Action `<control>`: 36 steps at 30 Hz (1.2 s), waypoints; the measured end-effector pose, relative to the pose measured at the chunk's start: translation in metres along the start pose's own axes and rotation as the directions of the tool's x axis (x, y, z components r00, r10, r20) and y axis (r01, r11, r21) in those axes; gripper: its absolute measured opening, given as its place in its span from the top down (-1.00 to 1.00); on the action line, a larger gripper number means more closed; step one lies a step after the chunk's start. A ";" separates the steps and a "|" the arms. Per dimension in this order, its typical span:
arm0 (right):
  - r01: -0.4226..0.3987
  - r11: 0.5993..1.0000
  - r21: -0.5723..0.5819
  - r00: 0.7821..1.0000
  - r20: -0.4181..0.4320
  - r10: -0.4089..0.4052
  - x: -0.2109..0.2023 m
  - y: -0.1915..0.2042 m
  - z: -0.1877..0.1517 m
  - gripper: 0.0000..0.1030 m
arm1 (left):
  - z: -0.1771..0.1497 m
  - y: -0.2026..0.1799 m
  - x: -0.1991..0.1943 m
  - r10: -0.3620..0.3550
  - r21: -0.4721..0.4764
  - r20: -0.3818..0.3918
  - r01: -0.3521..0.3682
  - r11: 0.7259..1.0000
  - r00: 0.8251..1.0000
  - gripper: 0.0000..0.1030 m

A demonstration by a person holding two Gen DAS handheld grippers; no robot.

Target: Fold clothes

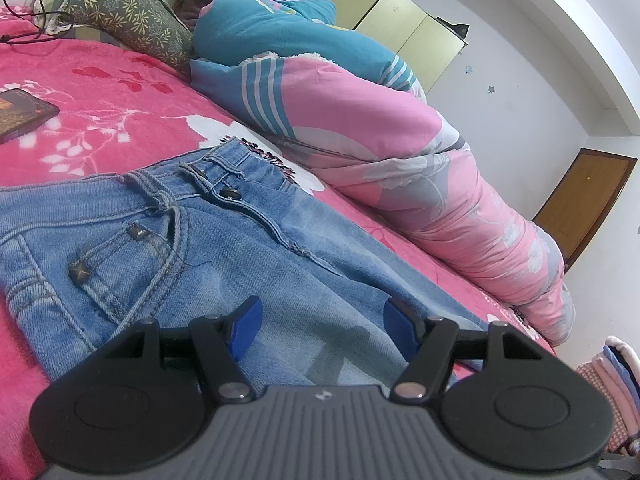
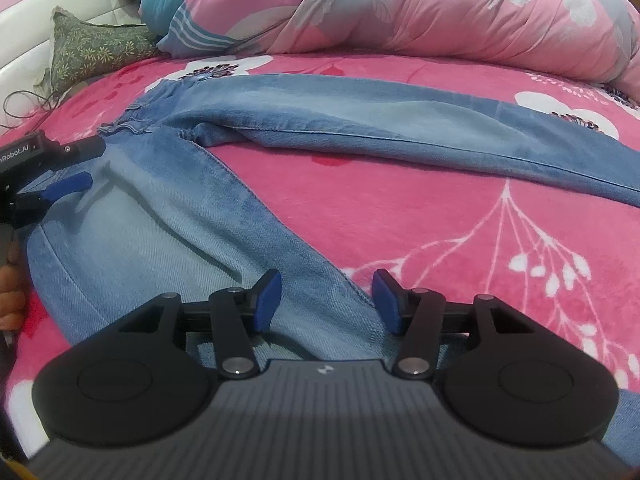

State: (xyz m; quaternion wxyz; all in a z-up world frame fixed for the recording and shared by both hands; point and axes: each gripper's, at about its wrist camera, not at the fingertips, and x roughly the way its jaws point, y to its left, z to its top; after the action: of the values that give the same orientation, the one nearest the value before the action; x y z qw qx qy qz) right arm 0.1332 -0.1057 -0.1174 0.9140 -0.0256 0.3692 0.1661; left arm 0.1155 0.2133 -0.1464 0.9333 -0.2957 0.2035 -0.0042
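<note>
Jeans [image 2: 280, 128] lie flat on the pink flowered blanket [image 2: 440, 240], legs spread apart in a V: one leg runs off to the right in the right wrist view, the other comes down toward the camera. Waistband [image 1: 224, 160] w/ button and pocket rivets faces up, seen close in the left wrist view.

Left gripper [image 1: 320, 328] hovers low over the upper thigh of the jeans, just below the pocket. Jaws stand apart, nothing between the blue pads [image 1: 246, 328]; released. It also shows at the left edge of the right wrist view [image 2: 68, 184], above the near leg, w/ a bit of the person's hand [image 2: 12, 288] below it.

Right gripper [image 2: 326, 300] sits over the inner edge of the near leg, where denim meets blanket. Jaws apart, the leg's seam edge running between the pads [image 2: 268, 300] but not pinched; released. Can't tell if the tips touch the cloth.

Behind the jeans a pink and blue quilt [image 1: 420, 160] lies bunched along the far side of the bed, a person under it at the head end. A grey patterned pillow [image 1: 132, 12] leans beside them. A dark phone [image 1: 24, 114] rests on the blanket, well apart from the jeans, plus a black cable [image 1: 36, 32] near the pillow. Pale cupboards [image 1: 400, 32] and a brown door [image 1: 584, 204] stand by the wall.
</note>
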 end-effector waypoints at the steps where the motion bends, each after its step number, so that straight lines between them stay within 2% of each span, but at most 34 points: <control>1: 0.001 1.000 0.002 1.000 0.000 -0.001 0.000 0.000 0.000 0.01 | 0.000 0.000 0.000 0.000 0.000 0.000 0.000 1.000 1.000 -0.33; 22: 0.006 1.000 0.001 1.000 0.012 -0.006 -0.002 0.000 -0.002 -0.01 | 0.001 -0.001 -0.001 0.011 0.007 -0.008 -0.011 1.000 1.000 -0.32; 26: 0.025 0.999 -0.023 0.999 0.035 -0.024 -0.010 0.006 0.008 0.01 | 0.001 -0.001 -0.001 0.019 0.017 -0.013 -0.019 1.000 1.000 -0.32; 28: -0.046 0.999 -0.021 0.992 0.116 0.048 -0.026 0.013 0.018 0.01 | 0.001 -0.002 -0.001 0.023 0.023 -0.017 -0.023 0.999 1.000 -0.32; 30: -0.132 0.989 -0.061 0.978 0.158 0.140 -0.036 0.027 0.026 0.01 | 0.001 -0.003 -0.003 0.026 0.032 -0.024 -0.025 0.999 0.999 -0.32; 32: -0.200 0.975 -0.098 0.964 0.160 0.214 -0.037 0.044 0.031 0.02 | 0.002 -0.004 -0.004 0.029 0.042 -0.032 -0.027 0.999 0.999 -0.32; 34: -0.255 0.959 -0.127 0.954 0.128 0.270 -0.030 0.060 0.032 0.03 | 0.002 -0.005 -0.006 0.031 0.051 -0.040 -0.029 0.998 0.999 -0.33; 36: -0.275 0.946 -0.171 0.955 0.067 0.289 -0.020 0.073 0.031 0.03 | 0.003 -0.004 -0.009 0.024 0.051 -0.050 -0.021 0.998 0.998 -0.33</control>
State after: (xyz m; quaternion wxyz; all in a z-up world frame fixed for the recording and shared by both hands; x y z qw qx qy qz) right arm 0.1168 -0.0370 -0.0758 0.8917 -0.0382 0.3124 0.3252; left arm 0.1088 0.2134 -0.1384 0.9351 -0.2695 0.2301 -0.0062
